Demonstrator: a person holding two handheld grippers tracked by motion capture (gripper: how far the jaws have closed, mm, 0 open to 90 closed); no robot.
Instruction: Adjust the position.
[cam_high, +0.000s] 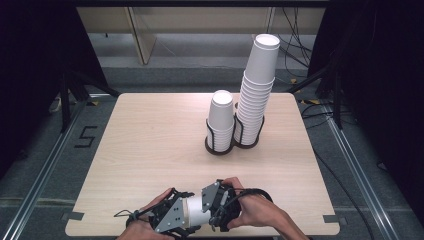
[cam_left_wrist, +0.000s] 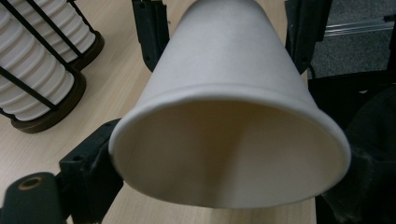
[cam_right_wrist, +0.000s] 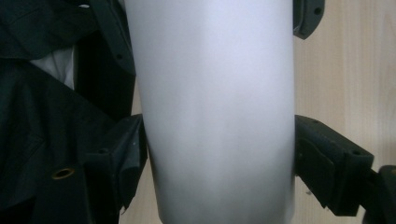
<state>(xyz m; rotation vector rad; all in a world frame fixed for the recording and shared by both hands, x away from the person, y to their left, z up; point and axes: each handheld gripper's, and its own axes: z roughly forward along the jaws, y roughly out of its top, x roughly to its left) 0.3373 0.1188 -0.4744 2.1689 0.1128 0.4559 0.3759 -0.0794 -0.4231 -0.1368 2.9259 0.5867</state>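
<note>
A white paper cup (cam_high: 196, 209) lies on its side just above the table's front edge, held between both grippers. My left gripper (cam_high: 181, 216) is shut on its wide rim end, and the open mouth of the cup (cam_left_wrist: 224, 70) faces its camera. My right gripper (cam_high: 212, 202) is shut on the narrow base end. In the right gripper view the cup's wall (cam_right_wrist: 215, 84) stands between the two black jaws, which press on its sides. A hand wraps each gripper.
A black wire holder (cam_high: 220, 147) stands right of the table's centre with a short stack of white cups (cam_high: 221, 120) and a tall, leaning stack (cam_high: 257, 95). The same stacks (cam_left_wrist: 32, 79) appear at the upper left of the left gripper view.
</note>
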